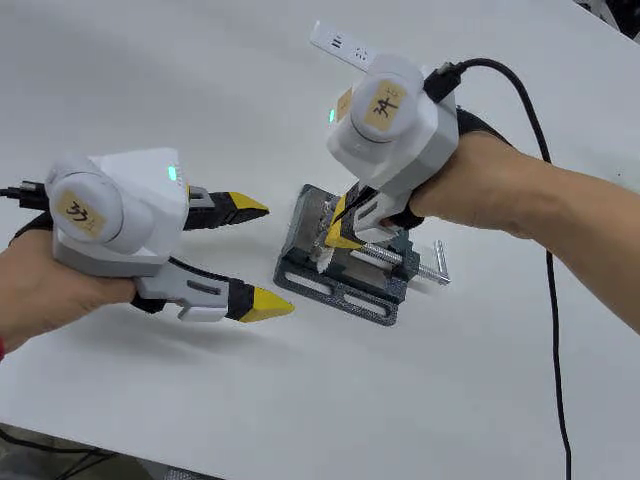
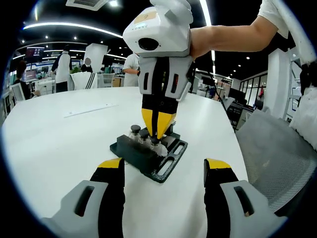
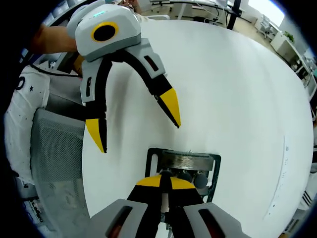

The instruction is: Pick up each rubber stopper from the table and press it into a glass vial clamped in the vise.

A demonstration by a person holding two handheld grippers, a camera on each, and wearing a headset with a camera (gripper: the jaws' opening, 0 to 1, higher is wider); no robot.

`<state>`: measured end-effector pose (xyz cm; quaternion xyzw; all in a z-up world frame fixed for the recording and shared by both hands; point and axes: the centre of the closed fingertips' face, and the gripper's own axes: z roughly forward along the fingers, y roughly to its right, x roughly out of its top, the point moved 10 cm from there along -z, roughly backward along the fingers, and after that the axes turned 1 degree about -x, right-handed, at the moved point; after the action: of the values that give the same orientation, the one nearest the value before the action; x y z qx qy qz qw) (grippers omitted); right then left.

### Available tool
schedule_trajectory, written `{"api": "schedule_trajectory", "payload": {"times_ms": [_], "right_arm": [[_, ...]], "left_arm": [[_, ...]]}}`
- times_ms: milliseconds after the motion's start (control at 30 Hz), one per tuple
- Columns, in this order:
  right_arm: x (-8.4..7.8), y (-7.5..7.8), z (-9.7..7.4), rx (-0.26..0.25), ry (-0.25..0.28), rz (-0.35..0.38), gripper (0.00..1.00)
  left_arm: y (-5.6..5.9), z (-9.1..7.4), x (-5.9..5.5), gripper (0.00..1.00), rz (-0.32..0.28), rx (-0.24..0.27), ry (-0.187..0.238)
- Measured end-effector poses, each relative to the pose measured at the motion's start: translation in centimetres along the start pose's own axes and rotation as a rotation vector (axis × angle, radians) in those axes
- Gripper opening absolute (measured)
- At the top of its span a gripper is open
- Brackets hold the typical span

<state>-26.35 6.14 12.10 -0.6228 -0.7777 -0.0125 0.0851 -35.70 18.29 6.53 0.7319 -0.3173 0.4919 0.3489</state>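
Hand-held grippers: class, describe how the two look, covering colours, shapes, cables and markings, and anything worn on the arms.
The left hand-held gripper and right hand-held gripper match: rounded white housings, black jaws with pointed yellow tips, a round tan handwritten sticker and a green light. A black cable runs from each. Forearms are bare; a white short sleeve shows on the right arm.

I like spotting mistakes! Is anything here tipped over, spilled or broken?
Nothing stands out. The glass vials stand upright in a row in the vise. The right hand-held gripper is shut with its tips down at one of them. The left hand-held gripper is open beside the vise. Nothing looks spilled or broken.
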Motion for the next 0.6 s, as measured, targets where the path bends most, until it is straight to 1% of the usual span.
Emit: {"api": "schedule_trajectory", "payload": {"times_ms": [67, 200, 267, 300, 367, 467, 600], "right_arm": [[0.1, 0.2, 0.0, 0.011, -0.009, -0.003, 0.00], [0.2, 0.1, 0.0, 0.019, -0.029, -0.016, 0.00], [0.2, 0.1, -0.1, 0.020, -0.030, -0.018, 0.00], [0.1, 0.0, -0.2, 0.021, -0.024, -0.011, 0.00], [-0.2, 0.1, -0.3, 0.030, -0.008, 0.030, 0.00], [-0.4, 0.1, -0.3, 0.033, 0.000, 0.035, 0.00], [-0.6, -0.3, -0.4, 0.017, 0.017, 0.019, 0.00]], "left_arm": [[0.0, 0.0, 0.1, 0.63, 0.002, -0.001, 0.002], [0.1, 0.2, 0.3, 0.63, 0.006, -0.002, 0.000], [0.1, 0.2, 0.4, 0.63, 0.006, -0.003, 0.001], [0.2, 0.2, 0.5, 0.63, 0.010, -0.005, -0.001], [0.3, 0.2, 0.6, 0.63, 0.012, -0.007, -0.003], [0.4, 0.1, 0.8, 0.63, 0.019, -0.010, -0.012], [0.5, -0.2, 1.2, 0.63, 0.024, -0.006, -0.016]]}}
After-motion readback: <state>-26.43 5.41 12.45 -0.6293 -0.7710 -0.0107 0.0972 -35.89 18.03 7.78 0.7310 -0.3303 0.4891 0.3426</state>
